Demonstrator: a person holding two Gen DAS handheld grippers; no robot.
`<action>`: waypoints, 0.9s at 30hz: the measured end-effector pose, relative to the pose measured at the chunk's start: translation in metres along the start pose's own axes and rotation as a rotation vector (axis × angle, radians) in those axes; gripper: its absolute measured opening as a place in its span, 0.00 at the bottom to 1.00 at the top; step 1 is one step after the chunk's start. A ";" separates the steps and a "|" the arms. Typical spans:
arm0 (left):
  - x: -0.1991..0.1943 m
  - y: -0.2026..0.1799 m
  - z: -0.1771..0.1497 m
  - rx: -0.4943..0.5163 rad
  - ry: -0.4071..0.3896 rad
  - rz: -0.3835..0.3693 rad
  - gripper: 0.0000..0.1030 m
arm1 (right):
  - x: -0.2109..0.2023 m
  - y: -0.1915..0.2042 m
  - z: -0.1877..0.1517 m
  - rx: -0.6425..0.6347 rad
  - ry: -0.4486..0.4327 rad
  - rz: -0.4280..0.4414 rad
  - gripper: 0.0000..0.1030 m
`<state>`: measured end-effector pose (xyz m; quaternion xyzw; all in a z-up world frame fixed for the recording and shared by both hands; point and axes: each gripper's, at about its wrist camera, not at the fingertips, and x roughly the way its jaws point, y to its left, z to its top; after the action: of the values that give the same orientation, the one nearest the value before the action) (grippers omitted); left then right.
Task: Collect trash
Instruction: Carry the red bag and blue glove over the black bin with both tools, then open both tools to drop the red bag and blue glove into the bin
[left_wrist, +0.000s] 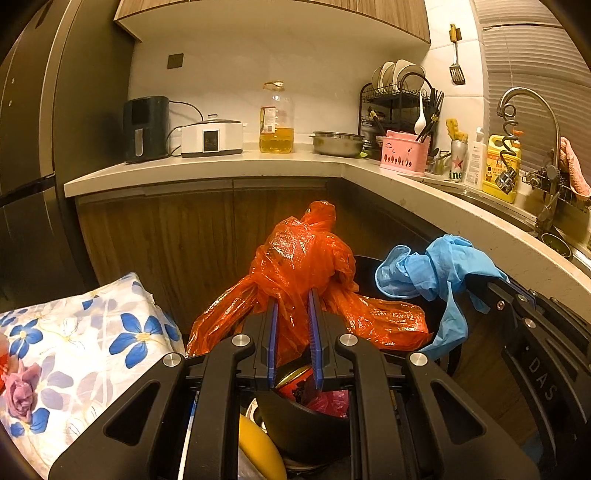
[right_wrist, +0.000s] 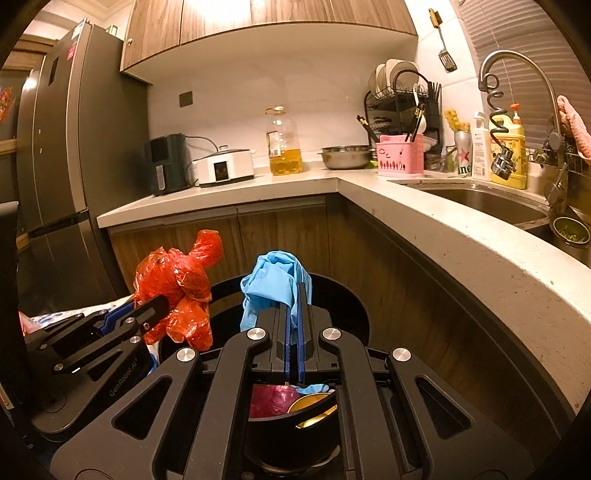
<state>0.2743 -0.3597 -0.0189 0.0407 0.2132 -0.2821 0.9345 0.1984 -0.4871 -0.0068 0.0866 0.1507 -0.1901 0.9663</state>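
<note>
1. Left gripper (left_wrist: 292, 314): black linkage with blue pads, clamped on a crumpled orange-red plastic bag (left_wrist: 306, 266), which bulges up toward 12 o'clock and spreads to 4 and 8 o'clock around the fingers.
2. Right gripper (right_wrist: 294, 314): blue pads pinched nearly together on a wadded light-blue thin glove or bag (right_wrist: 275, 280), hanging at 12 o'clock; seen from the left wrist at 3 o'clock.
3. Directly beneath both grippers, at 6 o'clock: a round black trash bin (right_wrist: 354, 314), already holding a pink plastic bag (right_wrist: 269, 400) and a gold-coloured round tin lid (right_wrist: 314, 404).
4. Judged progress: two pieces picked up and carried over the bin, neither released; dropping both in appears to be what remains. More trash elsewhere cannot be told.
5. At 8 o'clock in the left view: a white cloth with blue flowers (left_wrist: 92, 343), not clearly trash.
6. Readable writing: "GenRobot.AI" on the left gripper body in the right view; "DAS" on the right gripper body in the left view; "ine" under a red star on a silver-green can (right_wrist: 463, 155) at 2 o'clock by the sink.
7. Labels on the large clear oil bottle (right_wrist: 282, 147) and yellow detergent bottle (right_wrist: 511, 147): too small to read.
</note>
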 end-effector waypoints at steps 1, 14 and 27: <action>0.001 0.000 0.000 -0.001 0.001 -0.002 0.14 | 0.001 -0.001 0.000 0.000 0.001 0.000 0.03; 0.014 -0.004 -0.003 0.007 0.013 -0.016 0.15 | 0.014 -0.005 -0.001 0.017 0.015 0.007 0.03; 0.023 -0.002 -0.008 0.006 0.030 -0.017 0.31 | 0.028 -0.013 -0.005 0.040 0.039 0.025 0.10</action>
<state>0.2881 -0.3715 -0.0358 0.0458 0.2266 -0.2902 0.9286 0.2163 -0.5075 -0.0217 0.1112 0.1645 -0.1794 0.9635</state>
